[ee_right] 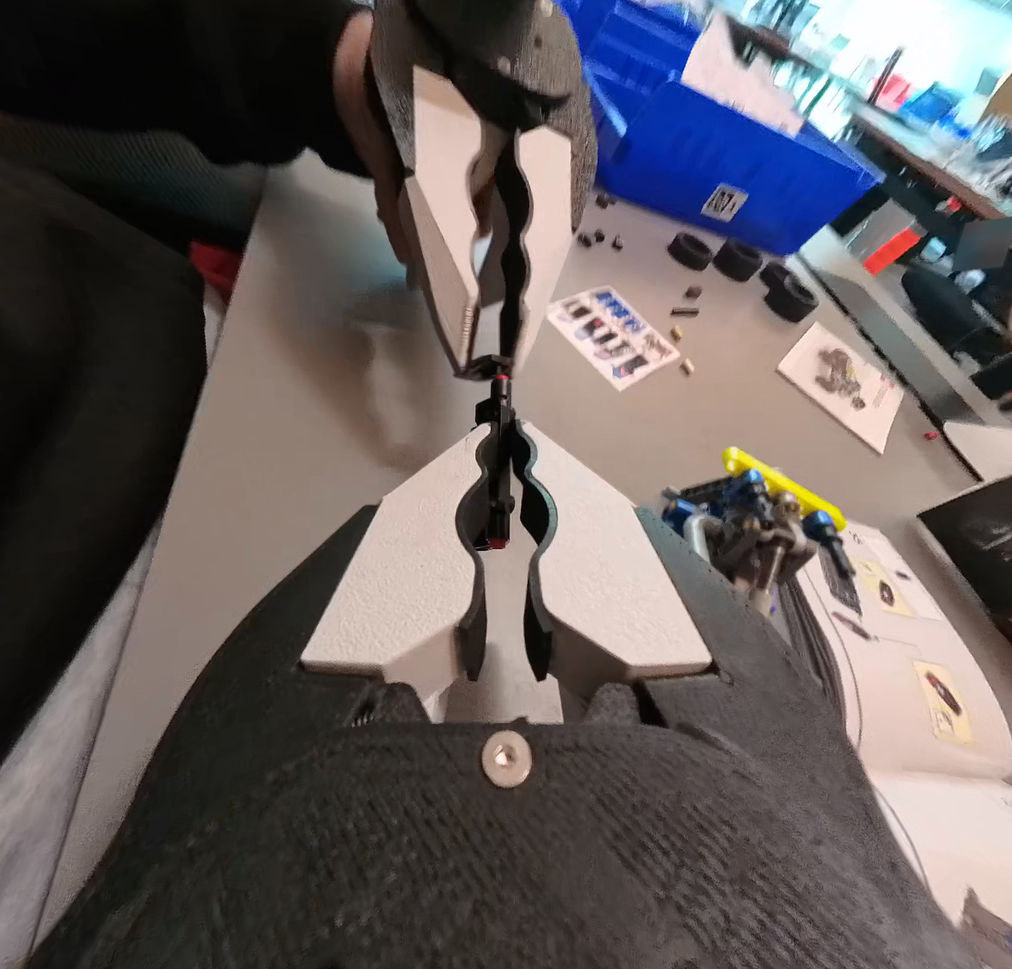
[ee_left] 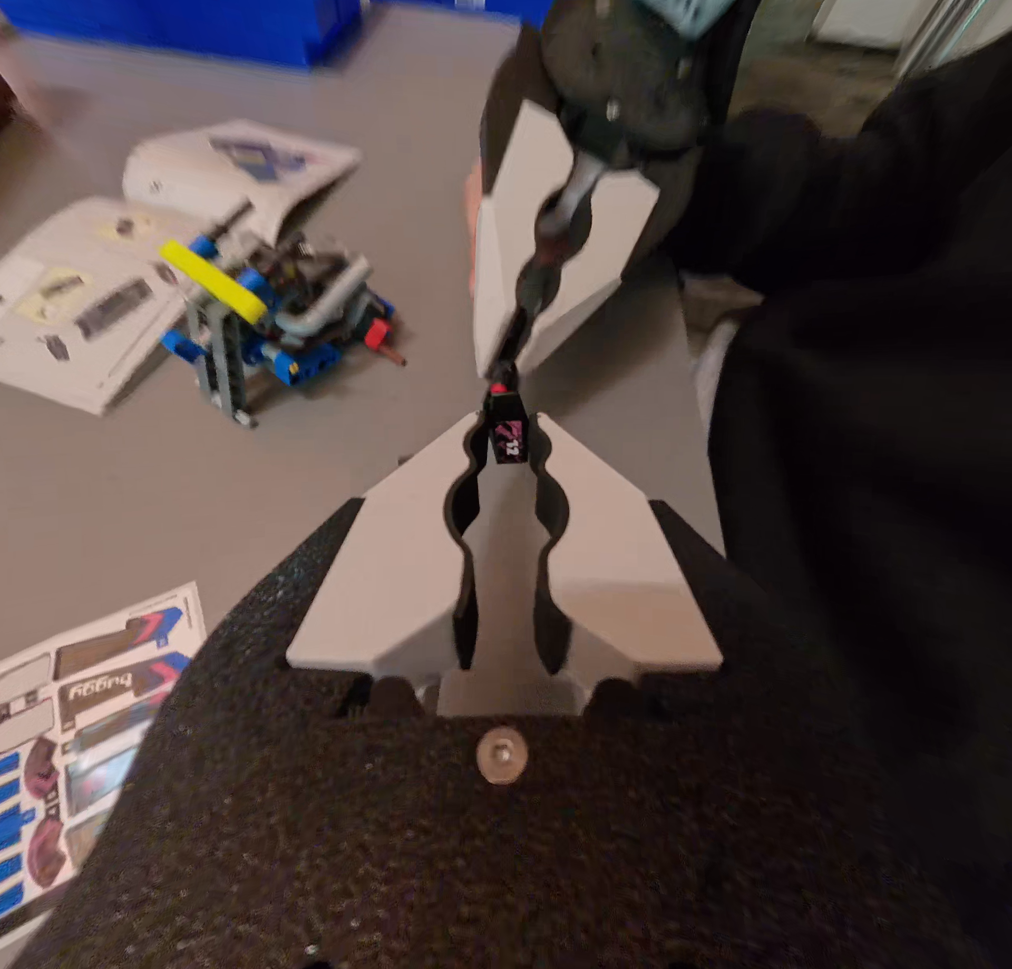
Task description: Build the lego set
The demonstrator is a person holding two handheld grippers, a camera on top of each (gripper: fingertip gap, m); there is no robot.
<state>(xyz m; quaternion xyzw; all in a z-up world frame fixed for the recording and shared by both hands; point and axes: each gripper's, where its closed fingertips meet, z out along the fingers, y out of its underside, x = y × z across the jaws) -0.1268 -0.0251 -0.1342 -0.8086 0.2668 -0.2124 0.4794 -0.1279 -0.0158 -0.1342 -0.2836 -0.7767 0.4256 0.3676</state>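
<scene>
Left wrist view: left gripper [ee_left: 506, 422] clamped at its tips on a small black block [ee_left: 510, 432] bearing a pink-and-white sticker, pads pressed on both flanks. Block's far end turned toward the right gripper [ee_left: 506, 365], which points back from directly ahead, tips nearly touching, a red-tipped pin [ee_left: 497, 388] bridging the two. Long axis of the joined parts along the line between the grippers. Beyond, on a grey table [ee_left: 383, 477]: a partly built blue, grey and yellow brick model [ee_left: 279, 313], an open instruction booklet [ee_left: 98, 286], a sticker sheet [ee_left: 71, 724], blue bins [ee_left: 164, 1] at the back.

Right wrist view: right gripper [ee_right: 499, 428] closed on a thin black rod assembly [ee_right: 501, 472] running lengthwise between its fingers, red tip forward. Left gripper [ee_right: 484, 365] facing it, just ahead. Black tyres [ee_right: 739, 258] and loose small parts farther off; shelving blurred behind.
</scene>
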